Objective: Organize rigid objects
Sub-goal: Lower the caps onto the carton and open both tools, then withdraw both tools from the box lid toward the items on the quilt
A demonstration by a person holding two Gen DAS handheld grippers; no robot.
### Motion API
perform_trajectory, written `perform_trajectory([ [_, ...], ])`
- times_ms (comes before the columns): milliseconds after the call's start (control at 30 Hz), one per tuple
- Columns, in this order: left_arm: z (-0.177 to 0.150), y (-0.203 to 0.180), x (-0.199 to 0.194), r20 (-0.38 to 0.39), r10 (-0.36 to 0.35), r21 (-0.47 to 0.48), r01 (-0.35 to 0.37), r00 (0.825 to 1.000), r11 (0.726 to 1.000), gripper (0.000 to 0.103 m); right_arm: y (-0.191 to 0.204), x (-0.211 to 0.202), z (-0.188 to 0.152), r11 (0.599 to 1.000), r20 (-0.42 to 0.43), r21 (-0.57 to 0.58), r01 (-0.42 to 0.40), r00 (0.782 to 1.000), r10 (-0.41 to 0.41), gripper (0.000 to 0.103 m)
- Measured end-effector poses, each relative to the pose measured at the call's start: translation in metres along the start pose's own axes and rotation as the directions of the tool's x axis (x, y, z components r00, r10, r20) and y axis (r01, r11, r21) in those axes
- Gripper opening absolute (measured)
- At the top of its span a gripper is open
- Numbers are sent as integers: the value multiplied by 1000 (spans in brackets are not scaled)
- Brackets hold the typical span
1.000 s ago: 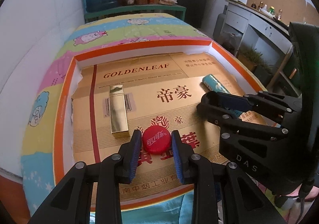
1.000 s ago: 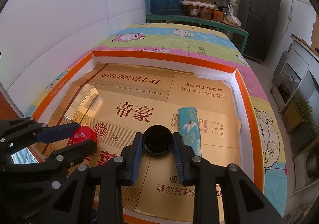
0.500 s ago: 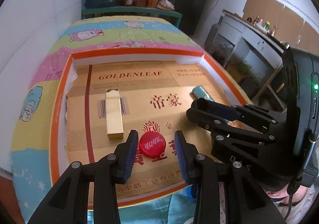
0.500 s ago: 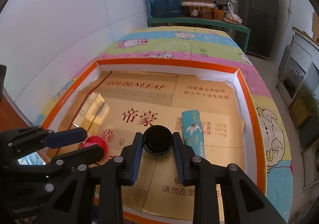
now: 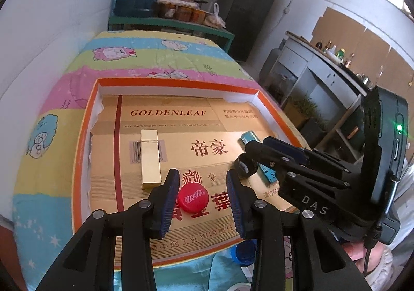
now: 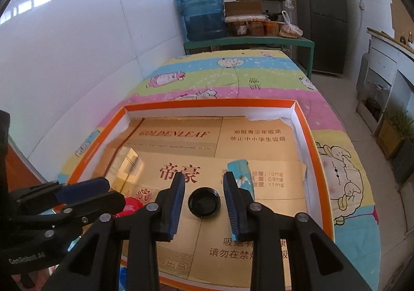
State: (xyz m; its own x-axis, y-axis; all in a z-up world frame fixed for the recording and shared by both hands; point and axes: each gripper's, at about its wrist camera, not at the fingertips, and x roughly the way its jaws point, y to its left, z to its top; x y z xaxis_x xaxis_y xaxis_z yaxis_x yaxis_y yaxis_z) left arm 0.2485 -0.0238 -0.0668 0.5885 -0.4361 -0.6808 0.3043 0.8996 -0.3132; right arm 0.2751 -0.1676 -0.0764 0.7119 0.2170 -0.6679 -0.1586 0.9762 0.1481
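The orange-rimmed tray (image 5: 82, 151), lined with gold cardboard, is the landmark. Near its front edge a red bottle cap (image 5: 192, 199) lies flat between the blue pads of the left gripper (image 5: 203, 200), whose jaws stand released, clear of the cap on both sides. To the cap's right a black cap (image 6: 204, 202), hollow side up, rests on the lining inside the right gripper (image 6: 204, 204), also unclenched with gaps either side. A gold box (image 5: 150, 159) lies toward the tray's left, a teal lighter (image 6: 239, 169) toward its right.
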Motion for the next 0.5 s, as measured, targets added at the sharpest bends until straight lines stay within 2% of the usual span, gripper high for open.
perform_trajectory([
  [167,0,-1,-10,53,53,11,-54,997,998,39,1,-13,2,1000,62,14,-11,998,10,31],
  [300,1,-3,-16,77,85,16,-86,993,996,39,2,-15,2,1000,70,22,-9,997,7,31],
  [500,1,-8,-24,104,92,37,-97,990,995,39,6,-18,0,1000,84,11,6,996,-7,31],
])
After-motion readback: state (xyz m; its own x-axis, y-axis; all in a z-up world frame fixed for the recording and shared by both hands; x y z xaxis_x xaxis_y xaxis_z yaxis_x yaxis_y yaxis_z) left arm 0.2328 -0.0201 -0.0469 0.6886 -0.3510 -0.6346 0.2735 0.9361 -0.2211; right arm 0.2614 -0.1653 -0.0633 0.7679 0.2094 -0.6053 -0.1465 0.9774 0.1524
